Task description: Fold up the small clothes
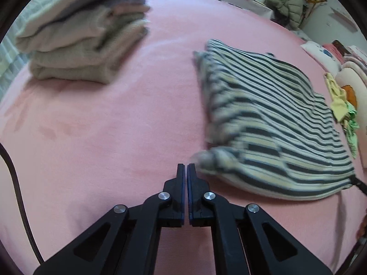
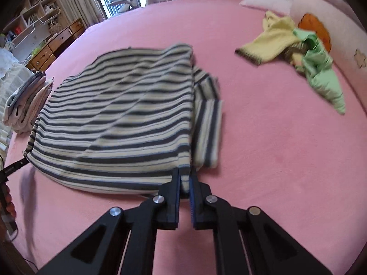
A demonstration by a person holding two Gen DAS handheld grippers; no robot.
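Observation:
A navy and cream striped garment [image 1: 263, 119] lies partly folded on the pink bed [image 1: 114, 126], one sleeve tucked beside it [image 2: 206, 123]. My right gripper [image 2: 184, 174] is shut on the garment's [image 2: 119, 114] near right corner, with fabric bunched between its blue pads. My left gripper [image 1: 185, 167] has its jaws together at the near left corner. That corner's grey cuff [image 1: 204, 158] touches the right fingertip, and no fabric shows between the jaws. The near hem sags between the two corners. Each view catches the other gripper's tip at a corner: the right [image 1: 360, 184], the left [image 2: 13, 168].
A pile of folded grey and beige clothes [image 1: 84, 34] sits at the bed's far left. Loose yellow [image 2: 273, 41] and green [image 2: 321, 73] small clothes lie at the right by a pink pillow [image 2: 332, 16]. A black cable [image 1: 13, 183] hangs at the left. Shelves and drawers [image 2: 45, 52] stand beyond the bed.

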